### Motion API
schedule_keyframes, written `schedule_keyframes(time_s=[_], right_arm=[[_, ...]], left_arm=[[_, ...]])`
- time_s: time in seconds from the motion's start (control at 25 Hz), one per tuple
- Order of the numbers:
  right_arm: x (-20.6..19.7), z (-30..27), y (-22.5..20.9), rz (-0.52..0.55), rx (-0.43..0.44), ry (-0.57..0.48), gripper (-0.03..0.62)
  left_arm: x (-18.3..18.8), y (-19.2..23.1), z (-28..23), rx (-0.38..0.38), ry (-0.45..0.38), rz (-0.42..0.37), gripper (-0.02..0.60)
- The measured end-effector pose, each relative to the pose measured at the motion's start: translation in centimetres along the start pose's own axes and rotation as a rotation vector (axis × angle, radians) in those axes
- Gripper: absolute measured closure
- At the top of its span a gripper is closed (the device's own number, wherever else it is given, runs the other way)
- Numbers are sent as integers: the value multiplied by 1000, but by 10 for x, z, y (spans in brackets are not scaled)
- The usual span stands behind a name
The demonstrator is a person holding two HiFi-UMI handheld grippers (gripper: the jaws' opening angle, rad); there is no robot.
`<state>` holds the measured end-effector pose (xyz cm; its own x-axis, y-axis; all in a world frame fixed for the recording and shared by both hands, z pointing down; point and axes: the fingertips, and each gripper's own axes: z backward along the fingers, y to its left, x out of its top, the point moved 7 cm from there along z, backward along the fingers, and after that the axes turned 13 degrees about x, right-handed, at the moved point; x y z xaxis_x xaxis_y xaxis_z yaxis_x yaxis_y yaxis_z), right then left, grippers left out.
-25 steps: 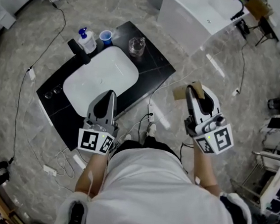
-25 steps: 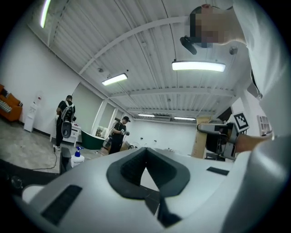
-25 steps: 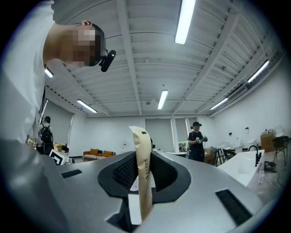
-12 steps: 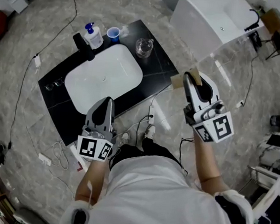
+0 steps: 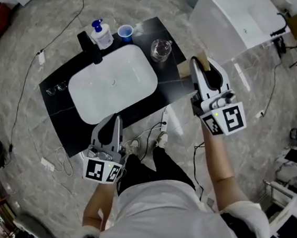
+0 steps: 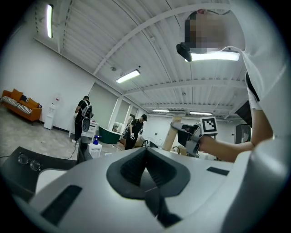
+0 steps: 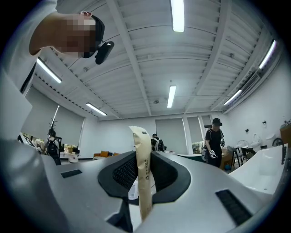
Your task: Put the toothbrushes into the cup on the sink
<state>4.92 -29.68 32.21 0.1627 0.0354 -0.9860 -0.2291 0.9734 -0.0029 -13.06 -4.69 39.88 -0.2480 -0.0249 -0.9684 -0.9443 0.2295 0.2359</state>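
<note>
The right gripper (image 5: 194, 62) is pinching a long tan paper sleeve (image 7: 144, 154) between its jaws. The sleeve is standing upright in the grip, with its top poking above the pads. From overhead, that gripper is hanging over the right corner of the black countertop (image 5: 165, 80), and the sleeve is sitting just beside the glass cup (image 5: 160, 49), not touching it. A blue cup (image 5: 125, 32) is standing further along the back edge, next to a soap bottle (image 5: 102, 34) with a blue pump and the black faucet (image 5: 90, 50). I cannot tell which of the two cups is meant.

The left gripper (image 5: 115, 118) is hovering at the front edge of the countertop with its jaws pressed together and nothing between them, well apart from both cups.

The white basin (image 5: 112, 88) is filling the middle of the countertop. All this is standing on a grey marbled floor (image 5: 55, 5) with cables trailing across it, and a white tub (image 5: 238, 19) is sitting behind. Other people are standing about the hall under strip lights, and an orange sofa (image 6: 18, 102) is lining the far wall.

The paper is hiding whatever is in the sleeve, and its print is too small to read.
</note>
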Motion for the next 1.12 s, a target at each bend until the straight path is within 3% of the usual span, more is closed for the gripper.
schedule_keyframes(time_s=[0.24,1.12], right_arm=[[-16,-21,-17,1,-5,-25,505],[-96,-79,-70,-61,-35,-30,505]], left_arm=[[-8,-4,-6,-15,9,-3,578],[-21,10,-23,77,22,-2,578]])
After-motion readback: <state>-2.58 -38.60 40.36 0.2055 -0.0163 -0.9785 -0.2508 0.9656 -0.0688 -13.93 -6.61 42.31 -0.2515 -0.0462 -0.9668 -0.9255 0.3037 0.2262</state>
